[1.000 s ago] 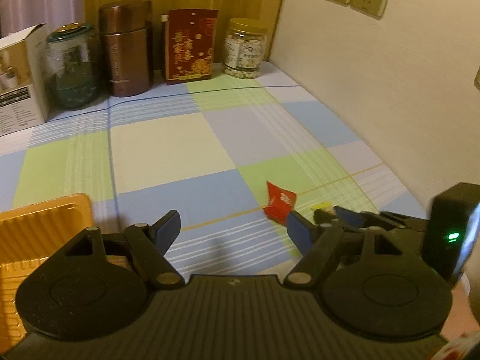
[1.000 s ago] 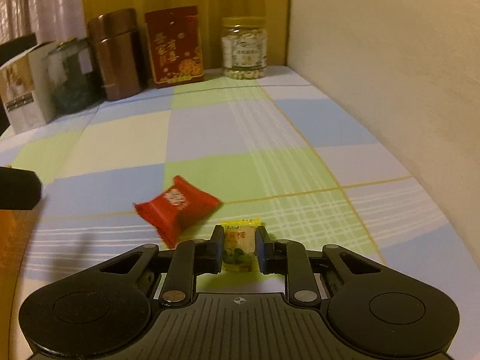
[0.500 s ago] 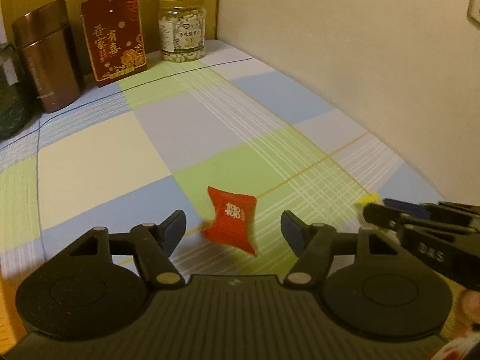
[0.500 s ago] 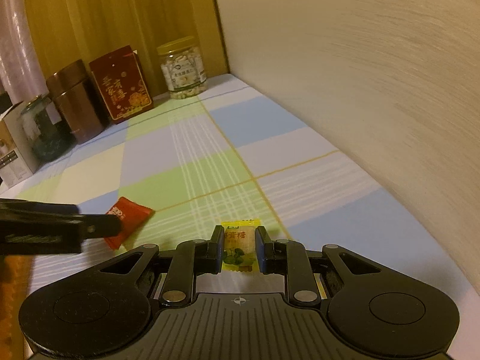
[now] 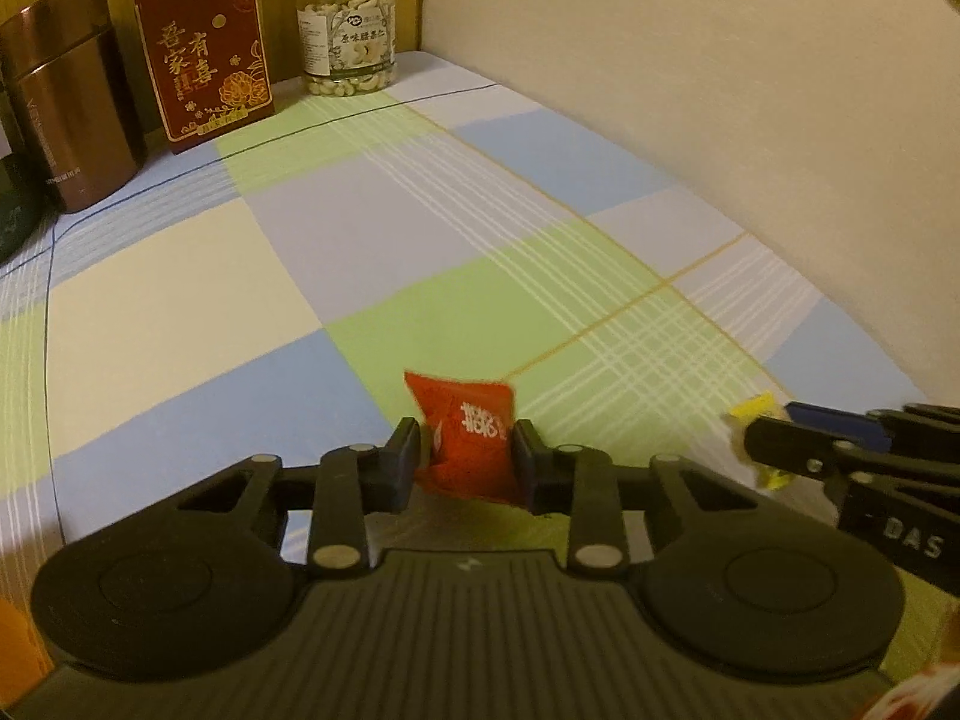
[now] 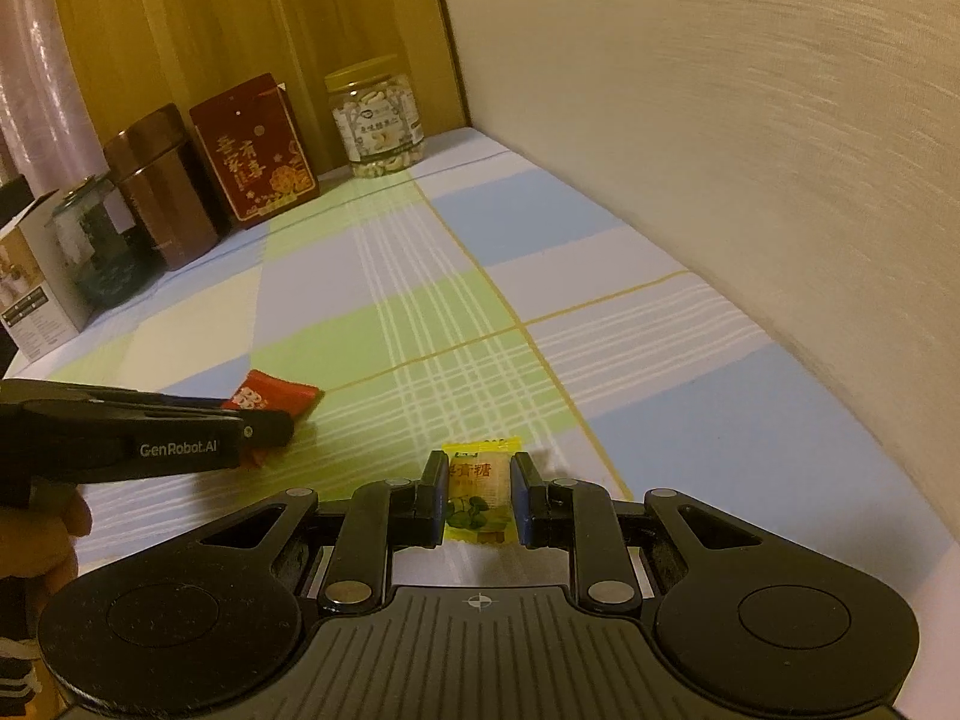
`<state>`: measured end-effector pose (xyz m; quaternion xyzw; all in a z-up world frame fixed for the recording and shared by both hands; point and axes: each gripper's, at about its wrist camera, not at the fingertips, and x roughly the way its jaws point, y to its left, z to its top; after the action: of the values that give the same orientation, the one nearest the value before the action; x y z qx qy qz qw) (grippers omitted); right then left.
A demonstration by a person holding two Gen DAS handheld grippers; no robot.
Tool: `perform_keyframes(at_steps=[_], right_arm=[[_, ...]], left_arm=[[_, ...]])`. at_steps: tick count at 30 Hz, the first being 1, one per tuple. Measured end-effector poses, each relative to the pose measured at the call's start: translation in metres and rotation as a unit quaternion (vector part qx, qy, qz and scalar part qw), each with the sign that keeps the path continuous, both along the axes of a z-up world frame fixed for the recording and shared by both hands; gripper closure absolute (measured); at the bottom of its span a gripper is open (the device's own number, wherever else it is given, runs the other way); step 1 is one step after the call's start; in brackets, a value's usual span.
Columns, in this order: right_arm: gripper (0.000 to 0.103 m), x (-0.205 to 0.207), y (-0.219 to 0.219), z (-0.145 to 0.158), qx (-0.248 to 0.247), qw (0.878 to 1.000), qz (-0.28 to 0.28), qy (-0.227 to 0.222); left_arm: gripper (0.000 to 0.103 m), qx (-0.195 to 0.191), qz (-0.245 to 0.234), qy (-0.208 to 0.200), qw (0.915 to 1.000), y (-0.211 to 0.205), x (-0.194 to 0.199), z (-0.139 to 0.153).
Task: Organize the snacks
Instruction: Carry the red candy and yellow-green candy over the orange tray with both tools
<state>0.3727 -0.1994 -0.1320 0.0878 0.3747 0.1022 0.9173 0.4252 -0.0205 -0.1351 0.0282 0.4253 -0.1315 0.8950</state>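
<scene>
My left gripper (image 5: pixel 465 456) is shut on a red candy packet (image 5: pixel 471 435) low over the checked tablecloth. The packet also shows in the right wrist view (image 6: pixel 270 397), partly behind the left gripper's fingers (image 6: pixel 180 426). My right gripper (image 6: pixel 478 498) is shut on a yellow candy packet (image 6: pixel 478 489) with green print, held just above the cloth. In the left wrist view the right gripper (image 5: pixel 756 438) reaches in from the right with the yellow candy (image 5: pixel 753 414) at its tip.
At the back stand a jar of cashews (image 5: pixel 348 30), a red box with gold characters (image 5: pixel 204 48), a brown metal canister (image 5: pixel 66 96), a dark glass jar (image 6: pixel 96 258) and a white carton (image 6: pixel 36 294). A cream wall (image 5: pixel 720 120) bounds the right side.
My left gripper swung right from the orange tray, moved over the red candy and closed on it. My right gripper kept the yellow candy and shifted slightly right, toward the wall.
</scene>
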Motion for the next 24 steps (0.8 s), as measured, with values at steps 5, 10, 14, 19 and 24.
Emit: perform_keyframes(at_steps=[5,10,14,19,24], right_arm=[[0.081,-0.01,0.0,0.01,0.0,1.0,0.004,-0.002],[0.081,-0.026,-0.001,0.026,0.003,1.0,0.008,-0.004],[0.081,-0.044,0.0,0.04,0.007,1.0,0.015,-0.003],[0.081,-0.072,0.003,0.06,0.018,0.999,0.029,-0.005],[0.081,-0.102,0.011,0.081,0.026,0.998,0.05,-0.007]], left_arm=[[0.078,-0.014,0.015,0.003,0.9998,0.002,-0.022,0.016],[0.079,-0.025,0.026,0.001,0.9993,0.004,-0.052,0.036],[0.079,-0.038,0.042,-0.004,0.9984,0.009,-0.081,0.052],[0.079,-0.059,0.07,-0.01,0.9957,0.019,-0.123,0.07],[0.079,-0.075,0.1,-0.02,0.992,0.033,-0.168,0.089]])
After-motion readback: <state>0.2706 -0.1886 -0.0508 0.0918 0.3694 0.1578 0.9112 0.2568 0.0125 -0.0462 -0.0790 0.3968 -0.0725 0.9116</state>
